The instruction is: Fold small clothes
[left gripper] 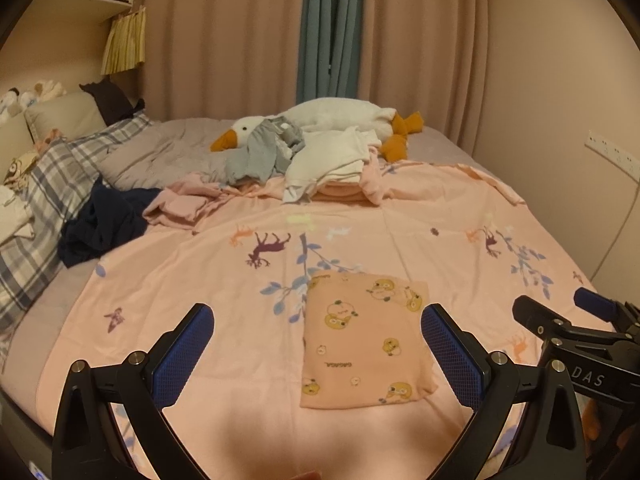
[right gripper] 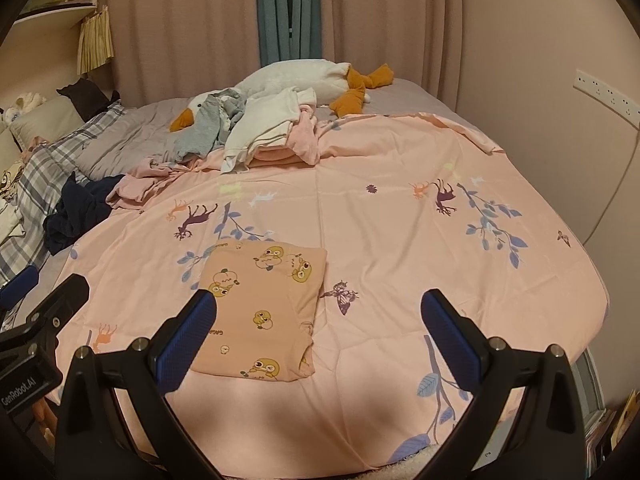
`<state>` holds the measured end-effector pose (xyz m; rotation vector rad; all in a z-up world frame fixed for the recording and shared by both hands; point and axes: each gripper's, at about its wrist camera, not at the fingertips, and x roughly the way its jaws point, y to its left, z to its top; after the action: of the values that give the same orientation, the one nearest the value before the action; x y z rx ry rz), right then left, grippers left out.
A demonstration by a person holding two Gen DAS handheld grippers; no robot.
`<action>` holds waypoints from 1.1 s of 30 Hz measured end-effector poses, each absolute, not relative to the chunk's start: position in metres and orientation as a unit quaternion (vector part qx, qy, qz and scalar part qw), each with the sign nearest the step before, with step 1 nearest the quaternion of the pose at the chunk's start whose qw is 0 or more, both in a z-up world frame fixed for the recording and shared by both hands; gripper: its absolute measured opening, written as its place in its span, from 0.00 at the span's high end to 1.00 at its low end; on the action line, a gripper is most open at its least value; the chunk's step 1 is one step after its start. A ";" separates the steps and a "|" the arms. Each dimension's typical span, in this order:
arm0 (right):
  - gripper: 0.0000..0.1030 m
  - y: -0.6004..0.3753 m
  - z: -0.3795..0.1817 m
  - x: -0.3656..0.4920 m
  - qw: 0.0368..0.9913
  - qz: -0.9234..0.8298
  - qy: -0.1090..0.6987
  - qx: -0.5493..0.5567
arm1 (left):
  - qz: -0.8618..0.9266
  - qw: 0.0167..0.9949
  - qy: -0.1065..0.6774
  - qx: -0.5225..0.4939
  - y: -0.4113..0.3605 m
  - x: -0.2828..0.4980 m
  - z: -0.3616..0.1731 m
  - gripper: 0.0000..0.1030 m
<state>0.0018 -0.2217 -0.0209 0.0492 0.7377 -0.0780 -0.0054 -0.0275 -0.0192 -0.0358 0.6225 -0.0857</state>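
A small peach garment with yellow cartoon prints (left gripper: 362,340) lies folded into a flat rectangle on the pink bed sheet (left gripper: 240,280); it also shows in the right wrist view (right gripper: 260,308). My left gripper (left gripper: 318,344) is open and empty, held above the sheet just left of and in front of the garment. My right gripper (right gripper: 320,332) is open and empty, above the garment's right edge. A pile of unfolded clothes, white (left gripper: 332,160), grey (left gripper: 260,152) and pink (left gripper: 184,204), lies at the far side of the sheet.
A white plush goose (left gripper: 332,116) lies behind the pile. A dark navy garment (left gripper: 104,224) and plaid pillows (left gripper: 52,184) sit at the left. Curtains (right gripper: 200,20) hang behind the bed. A wall with sockets (right gripper: 608,96) is to the right. The bed's right edge drops off (right gripper: 592,320).
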 end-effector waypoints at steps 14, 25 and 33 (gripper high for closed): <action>0.00 -0.220 -0.026 0.004 0.928 -0.045 0.371 0.010 | -0.039 0.947 0.318 -0.006 -0.032 -0.004 -0.021 0.00; 0.00 -0.220 -0.028 0.004 0.926 -0.047 0.374 0.006 | -0.038 0.945 0.324 -0.004 -0.034 -0.005 -0.023 0.00; 0.00 -0.220 -0.029 0.004 0.925 -0.049 0.377 0.005 | -0.038 0.945 0.325 -0.005 -0.034 -0.005 -0.023 0.00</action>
<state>0.0038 -0.2196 -0.0293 0.0100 0.7727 -0.1007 -0.0055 -0.0339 -0.0228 -0.0097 0.6613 -0.0767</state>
